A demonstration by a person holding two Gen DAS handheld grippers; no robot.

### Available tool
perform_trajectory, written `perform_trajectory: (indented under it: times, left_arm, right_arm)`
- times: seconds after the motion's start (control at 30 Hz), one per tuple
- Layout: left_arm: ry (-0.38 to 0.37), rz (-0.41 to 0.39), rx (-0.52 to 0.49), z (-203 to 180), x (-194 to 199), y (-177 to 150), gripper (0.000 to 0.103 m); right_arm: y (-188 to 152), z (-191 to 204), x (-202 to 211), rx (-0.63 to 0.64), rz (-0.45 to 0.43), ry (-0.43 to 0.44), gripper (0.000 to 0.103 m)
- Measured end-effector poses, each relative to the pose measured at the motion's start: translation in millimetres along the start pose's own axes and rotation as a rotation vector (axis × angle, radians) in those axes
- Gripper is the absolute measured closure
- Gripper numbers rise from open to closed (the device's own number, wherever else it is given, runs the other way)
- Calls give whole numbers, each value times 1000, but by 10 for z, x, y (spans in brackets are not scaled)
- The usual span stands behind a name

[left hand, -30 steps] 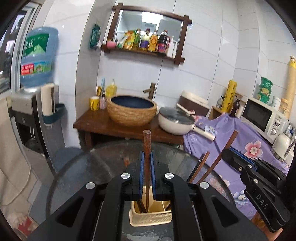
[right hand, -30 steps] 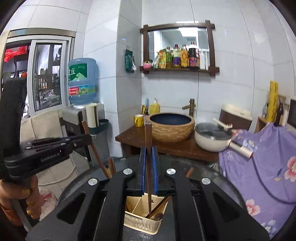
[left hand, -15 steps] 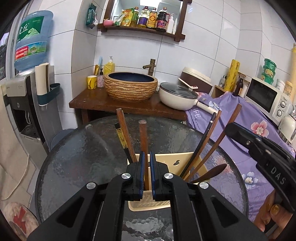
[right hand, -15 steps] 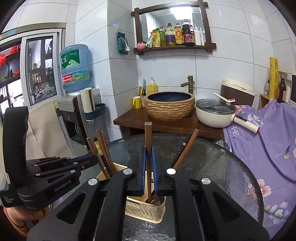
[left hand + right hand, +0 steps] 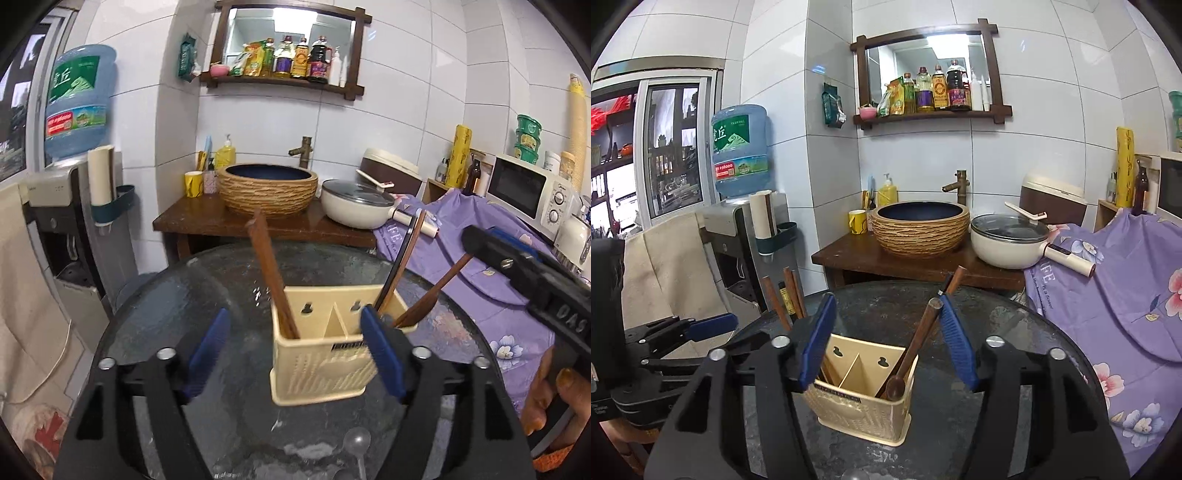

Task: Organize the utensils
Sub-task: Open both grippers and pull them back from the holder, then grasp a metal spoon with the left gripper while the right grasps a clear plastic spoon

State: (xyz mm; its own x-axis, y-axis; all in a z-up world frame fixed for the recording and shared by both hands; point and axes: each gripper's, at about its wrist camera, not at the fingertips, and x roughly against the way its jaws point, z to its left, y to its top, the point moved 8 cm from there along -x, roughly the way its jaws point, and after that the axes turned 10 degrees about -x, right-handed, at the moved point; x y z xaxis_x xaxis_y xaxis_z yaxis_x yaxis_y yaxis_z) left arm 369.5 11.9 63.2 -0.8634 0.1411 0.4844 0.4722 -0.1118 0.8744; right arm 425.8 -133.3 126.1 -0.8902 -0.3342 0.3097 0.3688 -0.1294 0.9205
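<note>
On round mottled glass table [image 5: 207, 288], ribbed cream holder [image 5: 317, 365] holds wooden utensils [image 5: 271, 280].

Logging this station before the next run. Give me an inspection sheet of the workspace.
Surface: round glass table, dark, smudged.
Job's things: beige caddy with two compartments; chopsticks lean in its left compartment in the left view; more chopsticks and a wooden spoon in the other.
Clutter: clear plastic spoon on the glass at the near edge.
Grippers: left gripper open, empty, jaws either side of the caddy; right gripper open, empty, above the caddy.
Cables: thin cord hanging by the cloth at left.
Surroundings: basin, pot, water dispenser, microwave, purple cloth.
</note>
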Motion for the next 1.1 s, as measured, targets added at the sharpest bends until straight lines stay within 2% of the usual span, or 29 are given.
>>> perform_trajectory:
  times: [0.2,0.33,0.43,0.5,0.63,0.77,1.1]
  left_arm:
    - [-4,98,-22,-142,43,-640,22]
    - [-21,193,-65,-389,-14,-1165,22]
    - [-51,253,-70,-560,-65,-1458,23]
    - [-37,274,-67,-615,-86,-1586,23]
    - [-32,305,-70,-709,-140,-1760,24]
    - [-37,326,-32,-761,-194,-1828,28]
    - [-23,361,31,-879,-337,-1907,47]
  right_arm:
    - [-359,-63,366,18,-16,-50,17]
    - [-724,-151,426,37,33,-106,17]
    - [-1077,-285,417,36,97,-158,17]
    - [-1274,-373,390,15,139,-174,17]
    - [-1648,-561,354,-30,209,-211,17]
    - [-1936,-702,348,-61,259,-232,17]
    - [-2138,-807,334,-89,298,-227,17]
